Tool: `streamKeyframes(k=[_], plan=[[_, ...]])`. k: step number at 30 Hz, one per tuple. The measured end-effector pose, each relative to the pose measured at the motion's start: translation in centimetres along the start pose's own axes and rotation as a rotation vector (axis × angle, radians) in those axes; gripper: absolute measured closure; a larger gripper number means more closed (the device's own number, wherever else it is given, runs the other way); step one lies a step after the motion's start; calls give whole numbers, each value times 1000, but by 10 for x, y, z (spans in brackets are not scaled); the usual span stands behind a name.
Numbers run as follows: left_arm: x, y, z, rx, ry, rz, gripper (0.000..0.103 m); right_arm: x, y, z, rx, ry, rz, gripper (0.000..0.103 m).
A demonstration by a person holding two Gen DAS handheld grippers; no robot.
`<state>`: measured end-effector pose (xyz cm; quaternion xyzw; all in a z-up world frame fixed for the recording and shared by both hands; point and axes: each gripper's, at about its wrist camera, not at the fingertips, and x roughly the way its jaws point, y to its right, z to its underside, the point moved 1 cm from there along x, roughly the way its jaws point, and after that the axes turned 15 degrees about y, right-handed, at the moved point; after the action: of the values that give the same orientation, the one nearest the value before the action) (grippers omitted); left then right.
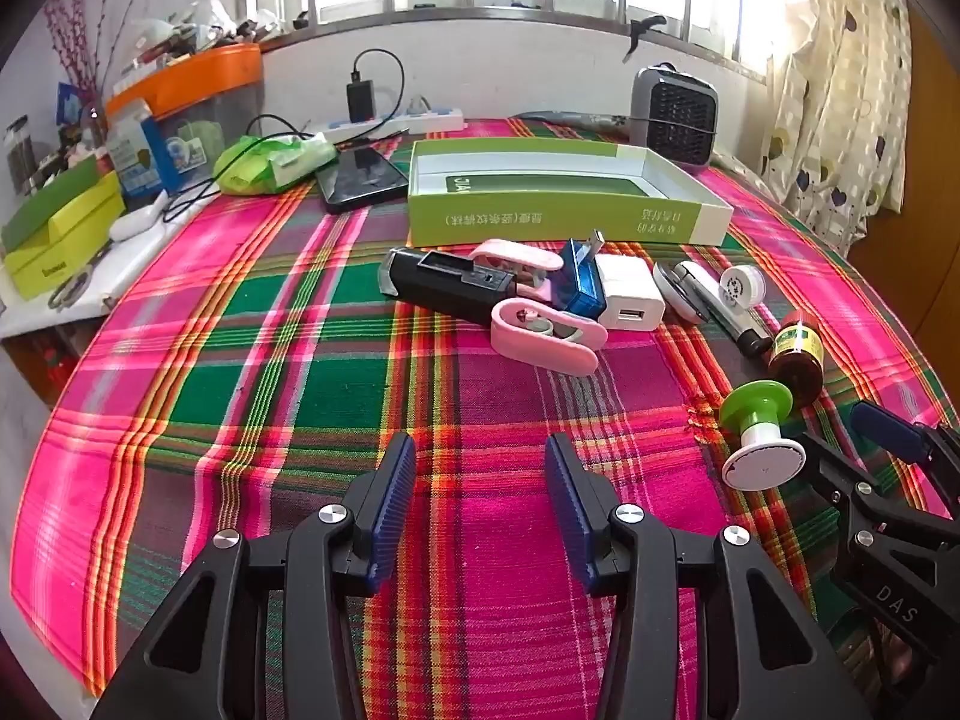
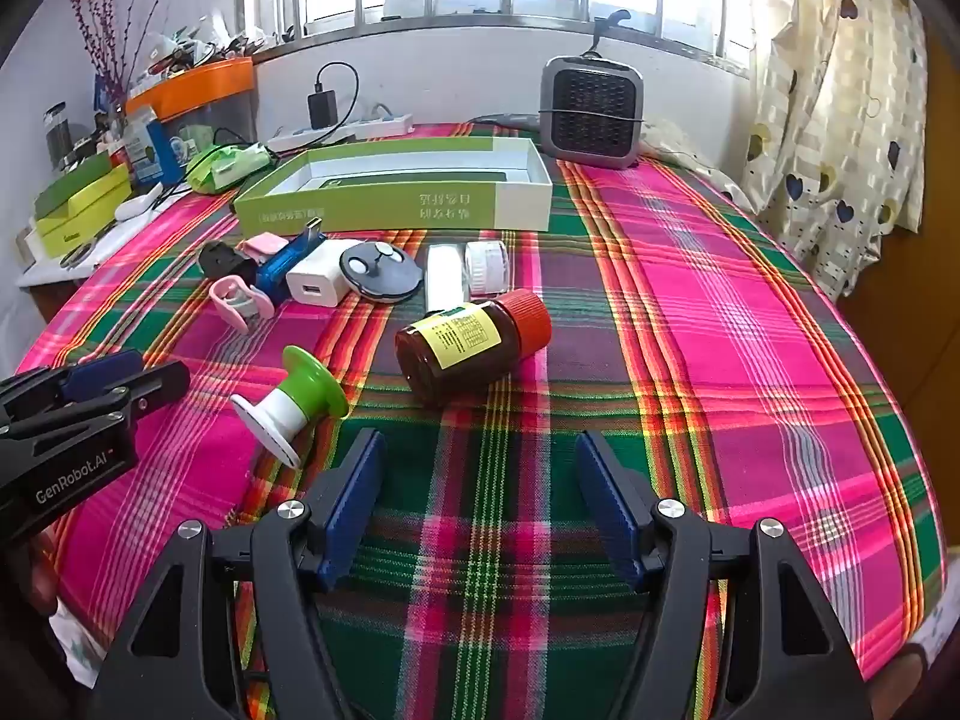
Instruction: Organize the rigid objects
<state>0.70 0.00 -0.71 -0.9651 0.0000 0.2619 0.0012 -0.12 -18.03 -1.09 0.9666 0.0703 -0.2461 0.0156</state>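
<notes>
Green box (image 1: 558, 222) holds only a dark-green insert; both grippers (image 1: 480, 498) (image 2: 480, 498) spread, holding nothing.

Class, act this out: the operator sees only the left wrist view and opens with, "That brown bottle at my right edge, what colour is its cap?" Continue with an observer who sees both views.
Observer: Red. The brown bottle lies on its side, with the cap pointing right.
Operator: Is the right gripper open? I see only part of it.
Observer: Yes. The right gripper has its jaws wide apart, with only cloth between them.
Operator: Is it lined up with the bottle?
Observer: Roughly; the bottle lies just ahead of it.
</notes>
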Motion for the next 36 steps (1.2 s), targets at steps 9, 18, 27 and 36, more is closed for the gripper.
streamKeyframes(k=[9,18,27,36], plan=[[0,0,0,1,2,-1,60,0,0,1,-1,4,2,37],[0,0,0,0,4,-1,60,0,0,1,-2,6,2,37],[0,0,0,0,5,0,60,-1,0,0,-2,7,2,37],[0,0,0,0,4,3,60,-1,0,1,-2,8,-4,37]])
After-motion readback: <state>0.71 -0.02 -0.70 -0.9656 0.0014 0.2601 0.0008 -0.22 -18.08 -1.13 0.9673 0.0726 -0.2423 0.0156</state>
